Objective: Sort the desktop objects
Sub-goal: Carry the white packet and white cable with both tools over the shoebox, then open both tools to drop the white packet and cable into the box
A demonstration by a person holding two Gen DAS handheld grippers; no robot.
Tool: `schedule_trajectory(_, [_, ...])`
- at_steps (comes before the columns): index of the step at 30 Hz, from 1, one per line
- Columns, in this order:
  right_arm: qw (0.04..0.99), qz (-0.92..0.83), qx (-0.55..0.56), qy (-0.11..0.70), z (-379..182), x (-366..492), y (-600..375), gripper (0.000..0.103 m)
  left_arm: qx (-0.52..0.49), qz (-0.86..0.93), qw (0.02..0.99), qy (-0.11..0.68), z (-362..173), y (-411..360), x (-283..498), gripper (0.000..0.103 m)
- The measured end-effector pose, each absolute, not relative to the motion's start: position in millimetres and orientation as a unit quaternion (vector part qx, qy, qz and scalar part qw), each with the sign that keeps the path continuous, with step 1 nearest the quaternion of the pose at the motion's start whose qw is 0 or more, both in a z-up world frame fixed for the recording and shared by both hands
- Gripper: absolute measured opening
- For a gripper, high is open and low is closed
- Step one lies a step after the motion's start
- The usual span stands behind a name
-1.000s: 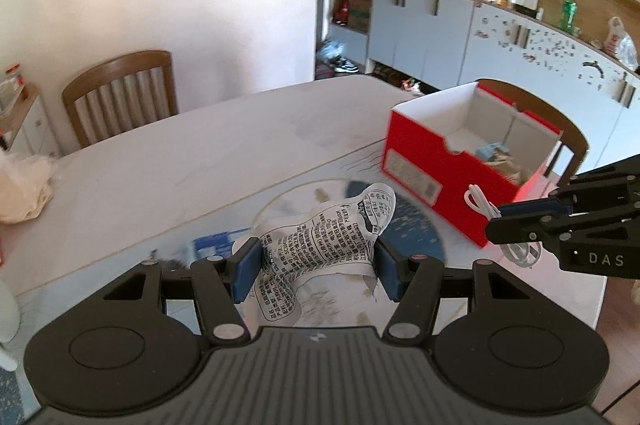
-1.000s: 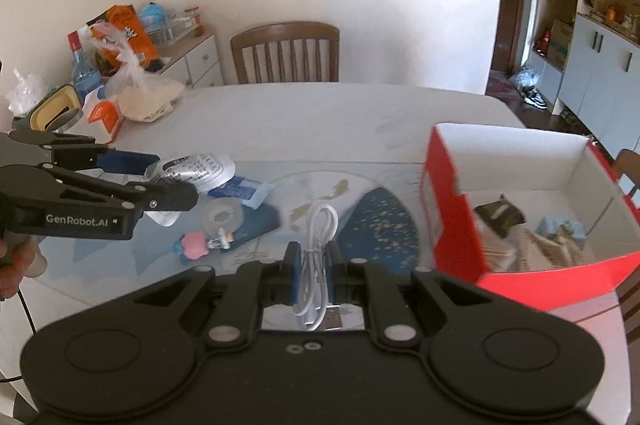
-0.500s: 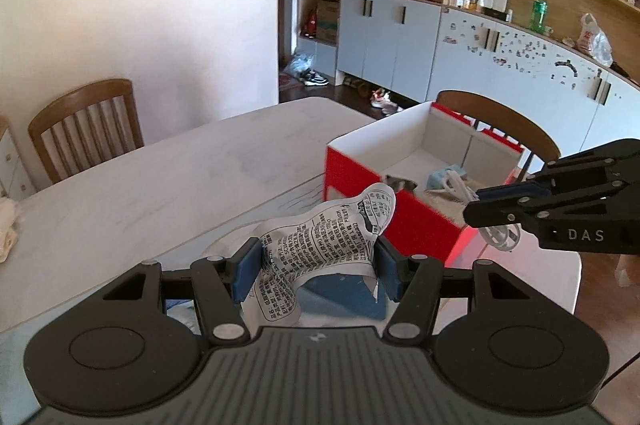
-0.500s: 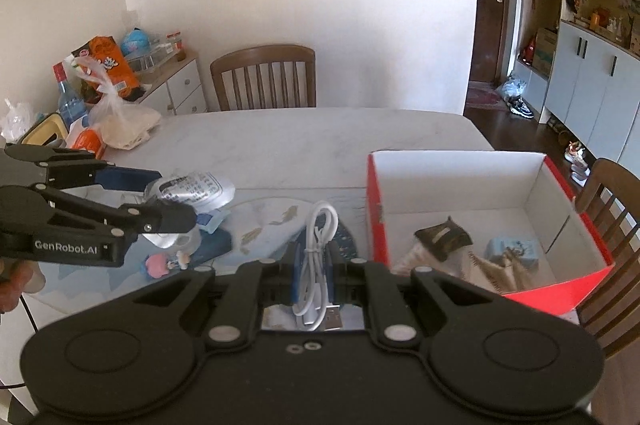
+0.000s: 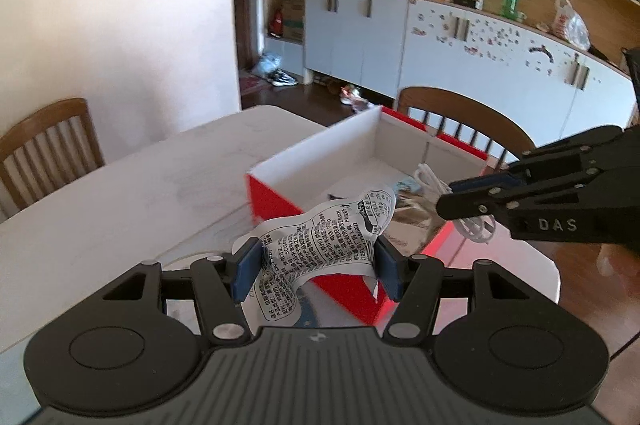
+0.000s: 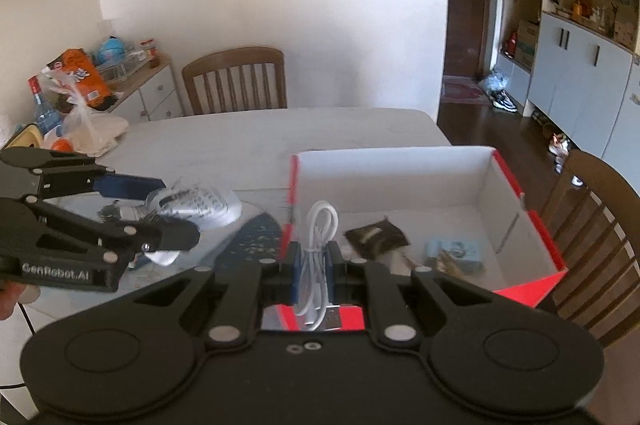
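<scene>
Crinkly printed wrapper sits pinched in my left claw, pads fairly wide apart since it's puffy, hanging just short of the red box wall. It's feather-light, soft and floppy, so grabbing the middle bulk beats grabbing a corner. My right claw is squeezed nearly closed on a looped white USB cable at the box's near rim. Cable looks limp and a bit slick, so hold across the bundled loops. Other bits already lie inside.

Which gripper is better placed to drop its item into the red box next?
Right, probably. The right gripper holds the white cable at the red box near wall; the left gripper with its wrapper is short of it.
</scene>
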State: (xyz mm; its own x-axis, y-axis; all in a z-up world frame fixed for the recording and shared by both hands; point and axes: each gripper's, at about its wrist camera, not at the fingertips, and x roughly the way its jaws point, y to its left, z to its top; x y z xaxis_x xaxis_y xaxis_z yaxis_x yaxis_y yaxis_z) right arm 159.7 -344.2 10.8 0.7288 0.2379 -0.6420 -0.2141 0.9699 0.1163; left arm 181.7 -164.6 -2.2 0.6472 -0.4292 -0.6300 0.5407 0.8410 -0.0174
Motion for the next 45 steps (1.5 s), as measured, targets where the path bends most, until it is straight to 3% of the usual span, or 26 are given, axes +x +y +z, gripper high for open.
schedule_trajectory(15, [0.923, 0.102, 0.021, 0.37, -14.3, 210.1, -405.4, 0.01, 0.178, -0.296, 0.872, 0.346, -35.5, -255.7, 232.1, 0.059])
schedule_trajectory(29, [0.907, 0.127, 0.03, 0.401, -41.5, 248.1, -427.0, 0.01, 0.247, -0.312, 0.829, 0.394, -75.2, -293.4, 268.2, 0.059])
schedule_trajectory(45, [0.871, 0.157, 0.053, 0.463, -73.0, 292.1, -425.6, 0.01, 0.218, -0.327, 0.789, 0.473, -90.5, -305.3, 303.9, 0.059])
